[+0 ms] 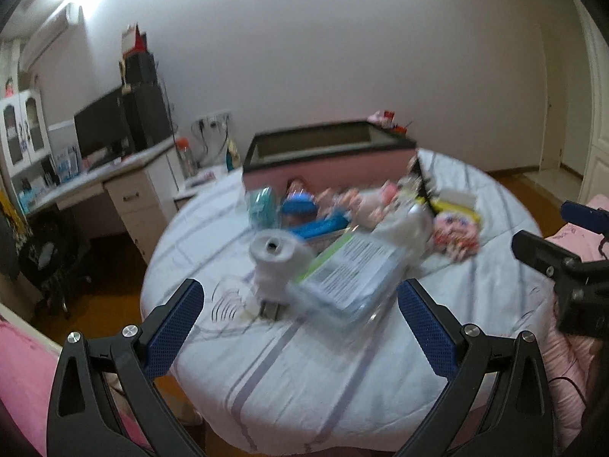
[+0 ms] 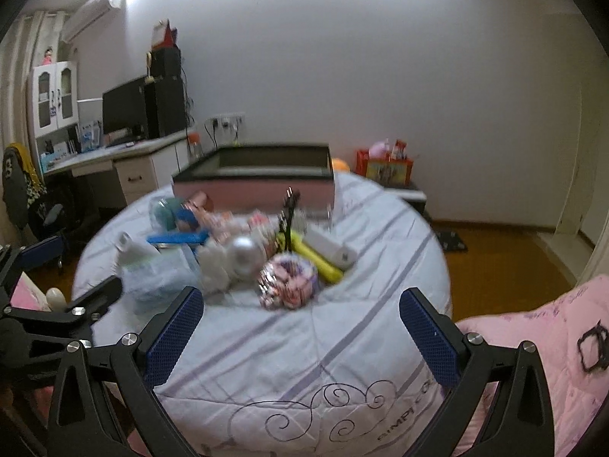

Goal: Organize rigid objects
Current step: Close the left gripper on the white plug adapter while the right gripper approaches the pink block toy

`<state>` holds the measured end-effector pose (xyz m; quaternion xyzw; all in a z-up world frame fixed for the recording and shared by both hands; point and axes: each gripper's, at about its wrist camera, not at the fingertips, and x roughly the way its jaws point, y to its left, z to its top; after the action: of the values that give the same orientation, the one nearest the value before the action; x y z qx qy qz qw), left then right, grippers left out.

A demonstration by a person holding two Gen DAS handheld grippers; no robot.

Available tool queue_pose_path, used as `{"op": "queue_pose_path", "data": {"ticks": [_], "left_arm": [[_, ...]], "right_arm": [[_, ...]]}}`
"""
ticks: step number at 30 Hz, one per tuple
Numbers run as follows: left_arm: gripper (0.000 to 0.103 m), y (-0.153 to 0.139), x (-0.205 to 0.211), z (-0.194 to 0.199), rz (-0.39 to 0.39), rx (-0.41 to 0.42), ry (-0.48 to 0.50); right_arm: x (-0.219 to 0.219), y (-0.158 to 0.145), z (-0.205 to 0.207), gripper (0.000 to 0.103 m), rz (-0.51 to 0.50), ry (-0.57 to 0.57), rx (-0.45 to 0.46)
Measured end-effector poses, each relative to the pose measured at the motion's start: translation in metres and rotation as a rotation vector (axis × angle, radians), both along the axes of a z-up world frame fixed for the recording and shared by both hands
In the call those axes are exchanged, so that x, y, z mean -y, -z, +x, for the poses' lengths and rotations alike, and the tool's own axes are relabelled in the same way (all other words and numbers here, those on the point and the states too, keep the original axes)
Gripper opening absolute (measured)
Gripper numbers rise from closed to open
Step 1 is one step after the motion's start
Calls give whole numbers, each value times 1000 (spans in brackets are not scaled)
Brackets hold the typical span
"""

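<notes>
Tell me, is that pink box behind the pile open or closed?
Open. The pink box has no lid on top; its dark rim frames a visible inner wall. Whether anything lies inside cannot be told.

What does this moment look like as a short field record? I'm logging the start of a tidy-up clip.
surface: white striped quilt
container: pink box with a dark rim, open top, behind the pile; contents not visible
pile: loose items, blurred, including a white bottle, yellow tube, blue bar
left gripper: jaws wide apart, empty
right gripper: jaws wide apart, empty
</notes>
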<state>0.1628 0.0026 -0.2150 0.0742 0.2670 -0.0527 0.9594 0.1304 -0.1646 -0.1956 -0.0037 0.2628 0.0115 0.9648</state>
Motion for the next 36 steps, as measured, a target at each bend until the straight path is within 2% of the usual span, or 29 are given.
{"op": "queue_pose_path", "data": {"ticks": [6, 13, 18, 23, 29, 33, 36], "left_arm": [[103, 18, -35, 27, -66, -64, -74], [103, 19, -62, 37, -146, -77, -77], [103, 35, -56, 58, -80, -125, -78], [103, 40, -51, 75, -106, -154, -59], [103, 42, -30, 88, -86, -164, -11], [103, 47, -22, 104, -58, -210, -27], [101, 49, -24, 109, -74, -250, -13]], "right_arm": [[8, 26, 29, 103, 8, 17, -80], [14, 38, 53, 103, 25, 13, -127], [12, 44, 66, 103, 15, 12, -162], [13, 48, 71, 103, 12, 6, -183], [17, 51, 77, 103, 12, 3, -197], [24, 52, 81, 103, 20, 4, -199], [29, 53, 87, 103, 33, 13, -203]]}}
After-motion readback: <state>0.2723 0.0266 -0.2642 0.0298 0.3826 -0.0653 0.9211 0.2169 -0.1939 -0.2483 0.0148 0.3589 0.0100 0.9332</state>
